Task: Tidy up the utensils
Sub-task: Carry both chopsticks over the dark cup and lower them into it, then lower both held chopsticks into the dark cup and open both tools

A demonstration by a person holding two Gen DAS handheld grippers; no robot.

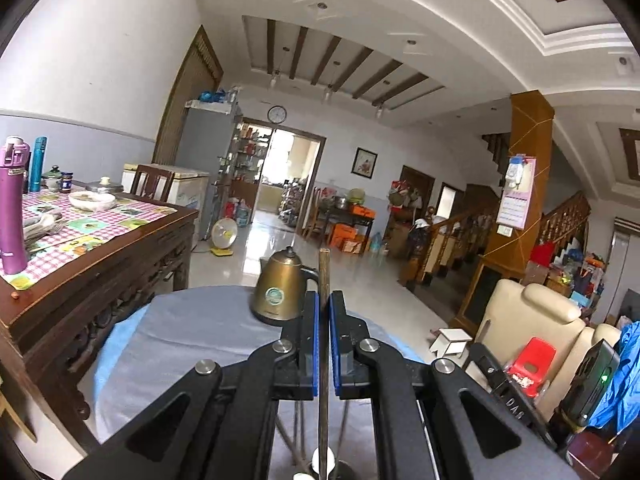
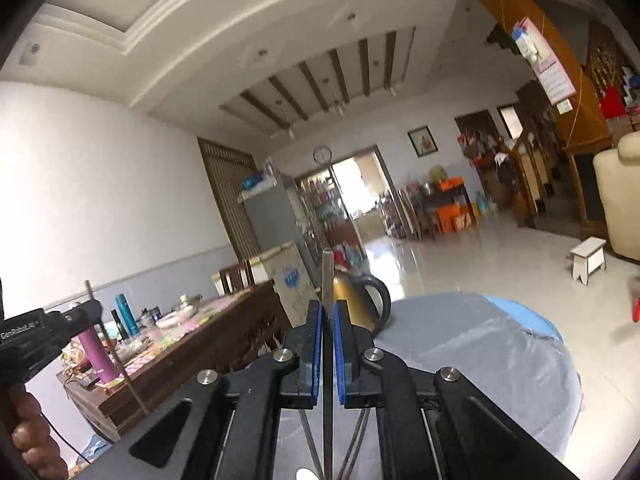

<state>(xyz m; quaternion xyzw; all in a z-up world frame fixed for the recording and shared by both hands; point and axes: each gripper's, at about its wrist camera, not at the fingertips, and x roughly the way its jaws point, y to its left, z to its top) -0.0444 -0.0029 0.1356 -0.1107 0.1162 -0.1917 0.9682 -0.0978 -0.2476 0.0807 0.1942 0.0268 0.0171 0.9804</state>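
Note:
My left gripper [image 1: 324, 300] is shut on a thin brown chopstick [image 1: 324, 268] that stands upright between the blue pads and runs down past the camera. My right gripper [image 2: 328, 308] is shut on a thin grey metal chopstick [image 2: 327, 272], also upright. Below each gripper, more thin utensil rods [image 1: 296, 432] and a white rounded utensil end [image 1: 323, 460] show over the grey cloth; they also show in the right wrist view [image 2: 352, 440]. The left gripper with its chopstick [image 2: 94, 304] appears at the left of the right wrist view, held by a hand.
A round table with grey cloth [image 1: 192, 332] carries a brass kettle [image 1: 280, 292]. A dark wooden dining table [image 1: 104, 256] with checked cloth, a purple flask [image 1: 12, 208], a teal flask and bowls stands left. A cream armchair [image 1: 532, 328] and a white stool [image 1: 452, 340] stand right.

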